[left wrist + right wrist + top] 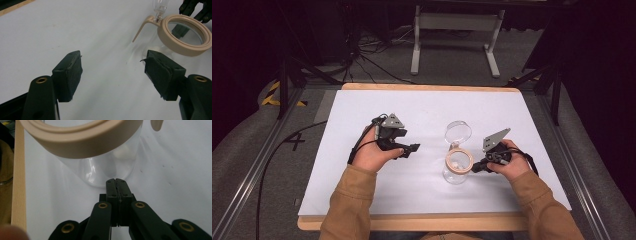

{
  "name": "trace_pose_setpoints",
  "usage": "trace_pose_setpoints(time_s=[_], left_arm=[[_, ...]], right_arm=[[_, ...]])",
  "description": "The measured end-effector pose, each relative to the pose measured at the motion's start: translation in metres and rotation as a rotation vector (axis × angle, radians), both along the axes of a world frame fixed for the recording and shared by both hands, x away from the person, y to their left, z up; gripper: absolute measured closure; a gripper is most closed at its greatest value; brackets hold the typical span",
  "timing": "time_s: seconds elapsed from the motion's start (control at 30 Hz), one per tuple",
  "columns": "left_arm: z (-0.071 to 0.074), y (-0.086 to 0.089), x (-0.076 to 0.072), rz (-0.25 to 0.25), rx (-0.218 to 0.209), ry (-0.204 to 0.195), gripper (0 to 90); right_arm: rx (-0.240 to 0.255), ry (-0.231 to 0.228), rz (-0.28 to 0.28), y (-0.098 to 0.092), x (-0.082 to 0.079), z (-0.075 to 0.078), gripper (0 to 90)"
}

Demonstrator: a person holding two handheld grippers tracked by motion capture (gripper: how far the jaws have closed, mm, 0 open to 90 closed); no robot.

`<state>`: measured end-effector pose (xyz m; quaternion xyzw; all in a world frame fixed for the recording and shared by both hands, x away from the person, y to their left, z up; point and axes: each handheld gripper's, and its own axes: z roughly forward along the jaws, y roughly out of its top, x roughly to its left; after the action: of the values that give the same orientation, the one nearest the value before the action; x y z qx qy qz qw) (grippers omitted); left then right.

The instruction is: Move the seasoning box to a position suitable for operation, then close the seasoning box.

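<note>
A clear glass jar [457, 172] with a beige ring [459, 161] round its mouth stands right of the table's middle. A round clear lid [458, 131] stands open behind it. Something small and white [122, 152] lies inside the jar. My right gripper [477, 167] is at the jar's right side, low, its jaws shut with nothing between them; its tip [116, 181] is at the jar's [110, 170] base. My left gripper [413, 148] is left of the jar, open and holding nothing. In the left gripper view, my left gripper [113, 56] points toward the ring [185, 47] and its beige tab [141, 27].
A white mat [362, 180] covers the table, with a wooden edge [412, 222] at the front. Metal rails [257, 170] run along both sides. Behind the table stand a white frame [457, 22] and loose cables [372, 55] on the floor.
</note>
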<state>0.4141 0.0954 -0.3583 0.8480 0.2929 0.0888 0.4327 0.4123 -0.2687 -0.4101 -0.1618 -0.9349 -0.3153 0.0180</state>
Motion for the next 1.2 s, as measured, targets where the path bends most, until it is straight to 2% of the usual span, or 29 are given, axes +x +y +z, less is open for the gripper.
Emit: trace_pose_setpoints(time_s=[0.17,0.2,0.23,0.43,0.53,0.63,0.67,0.73,0.87,0.97,1.1,1.2], left_arm=[[0.000,0.000,0.001,0.001,0.001,0.003,30.6],[0.000,0.000,0.002,-0.007,0.002,-0.007,30.6],[-0.001,-0.001,0.002,-0.004,0.001,0.006,30.5],[-0.001,-0.002,0.003,-0.007,-0.004,0.011,30.6],[-0.002,-0.003,0.004,-0.012,-0.012,0.022,34.0],[-0.001,-0.005,0.005,-0.037,-0.009,0.007,48.4],[0.000,-0.006,0.005,-0.046,-0.016,0.000,55.0],[0.004,-0.007,0.006,-0.071,-0.042,0.011,69.1],[0.006,-0.015,0.009,-0.063,-0.080,-0.018,89.5],[0.005,-0.021,0.010,-0.030,-0.106,-0.035,90.0],[0.003,-0.030,0.014,-0.015,-0.128,-0.064,90.0],[0.001,-0.038,0.016,-0.017,-0.131,-0.066,90.0]], right_arm=[[-0.005,0.010,0.020,0.006,-0.004,-0.002,90.0],[-0.004,0.012,0.020,0.007,-0.004,-0.002,90.0],[-0.007,0.008,0.018,0.007,-0.005,-0.003,90.0],[0.003,0.015,0.023,0.008,-0.006,-0.005,90.0],[0.018,0.025,0.018,0.007,-0.007,-0.003,90.0],[0.032,0.012,-0.007,0.002,-0.010,0.005,90.0],[0.041,0.008,-0.019,0.000,-0.011,0.008,90.0],[0.067,-0.014,-0.046,-0.006,-0.015,0.015,90.0],[0.107,-0.050,-0.106,-0.018,-0.023,0.029,90.0],[0.151,-0.073,-0.144,-0.021,-0.029,0.038,90.0],[0.197,-0.098,-0.170,-0.020,-0.038,0.048,90.0],[0.227,-0.105,-0.177,-0.017,-0.041,0.052,90.0]])
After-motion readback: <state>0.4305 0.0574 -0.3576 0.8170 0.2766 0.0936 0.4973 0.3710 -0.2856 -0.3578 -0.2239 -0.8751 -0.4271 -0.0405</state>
